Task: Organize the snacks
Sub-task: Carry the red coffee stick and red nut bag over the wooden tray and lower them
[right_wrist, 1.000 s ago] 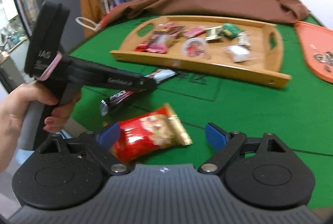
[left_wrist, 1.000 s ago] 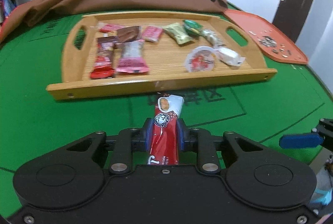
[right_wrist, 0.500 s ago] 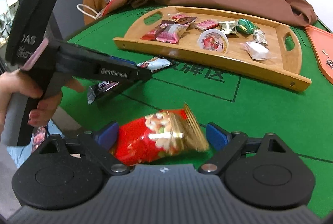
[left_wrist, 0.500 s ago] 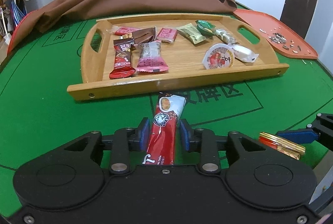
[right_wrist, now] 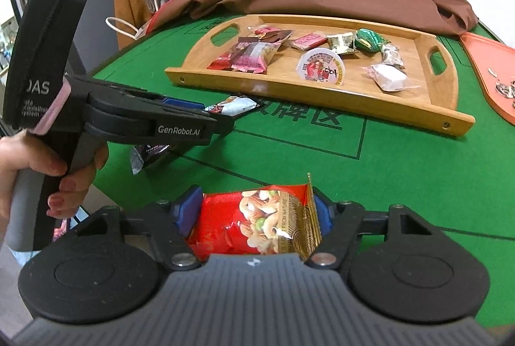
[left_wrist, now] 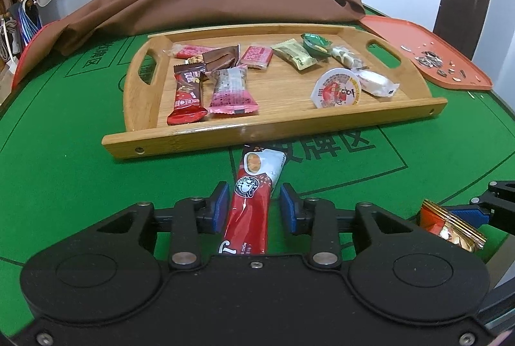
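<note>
The red stick pack (left_wrist: 249,210) lies lengthwise between the blue pads of my left gripper (left_wrist: 252,209), its white end almost at the front rail of the wooden tray (left_wrist: 273,133). In the left wrist view there's a sliver of gap on both sides of it; the pads look slack around it, not pinching. Those jaws have just eased in a touch, yet I judge there is no real hold on it.

On the other side, the red nut packet (right_wrist: 257,223) sits in my right gripper (right_wrist: 256,214), whose jaws have just been closing; both pads now press on the packet's ends, with the gold crimped edge folded up against the far pad.

Beyond, the tray already carries a spread of wrapped snacks and the round jelly cup (left_wrist: 338,88); a brown cloth (left_wrist: 209,1) and an orange tray (left_wrist: 428,56) lie past it on the green felt table (left_wrist: 58,159).

What worries me: if I lift the left hand now, the stick pack may simply stay on the felt or slide out tilted. The nut packet is puffy, so a grip across its ends could buckle it and let it squirt free. Carried low, either pack could catch the tray's front rail.
</note>
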Available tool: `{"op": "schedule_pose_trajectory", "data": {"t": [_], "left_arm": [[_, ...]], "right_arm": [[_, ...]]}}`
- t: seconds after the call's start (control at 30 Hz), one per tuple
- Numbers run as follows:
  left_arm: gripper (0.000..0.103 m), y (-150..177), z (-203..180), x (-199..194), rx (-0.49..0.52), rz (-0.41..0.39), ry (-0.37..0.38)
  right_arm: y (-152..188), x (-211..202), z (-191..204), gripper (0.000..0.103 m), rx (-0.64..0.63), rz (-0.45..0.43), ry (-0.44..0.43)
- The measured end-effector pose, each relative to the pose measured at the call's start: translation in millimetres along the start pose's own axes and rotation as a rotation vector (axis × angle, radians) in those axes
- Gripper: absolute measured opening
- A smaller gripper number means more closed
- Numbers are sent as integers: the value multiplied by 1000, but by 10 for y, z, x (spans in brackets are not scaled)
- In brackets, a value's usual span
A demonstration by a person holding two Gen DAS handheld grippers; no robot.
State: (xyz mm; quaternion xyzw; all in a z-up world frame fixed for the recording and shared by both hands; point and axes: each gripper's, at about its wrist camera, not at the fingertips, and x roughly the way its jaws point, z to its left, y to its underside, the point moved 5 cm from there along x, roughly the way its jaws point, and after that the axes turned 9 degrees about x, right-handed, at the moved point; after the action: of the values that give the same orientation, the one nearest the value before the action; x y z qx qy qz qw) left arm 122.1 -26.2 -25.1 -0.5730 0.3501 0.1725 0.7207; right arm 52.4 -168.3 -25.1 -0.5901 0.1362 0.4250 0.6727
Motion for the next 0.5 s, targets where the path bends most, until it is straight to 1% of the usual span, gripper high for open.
{"op": "schedule_pose_trajectory", "data": {"t": [0.03,0.13,0.27,0.5], "left_arm": [[26,3,4,-6,-4,-1,-4],[22,10,28,-29,-23,1,10],[22,32,58,-62,-42,2,25],[22,66,57,-94,-39,2,16]], "right_arm": [[-3,-1,-5,70,7,0,0],[-31,1,-39,69,22,-5,16],[-75,-2,-124,69,48,-13,36],[-163,-44,-220,70,69,-42,67]]}}
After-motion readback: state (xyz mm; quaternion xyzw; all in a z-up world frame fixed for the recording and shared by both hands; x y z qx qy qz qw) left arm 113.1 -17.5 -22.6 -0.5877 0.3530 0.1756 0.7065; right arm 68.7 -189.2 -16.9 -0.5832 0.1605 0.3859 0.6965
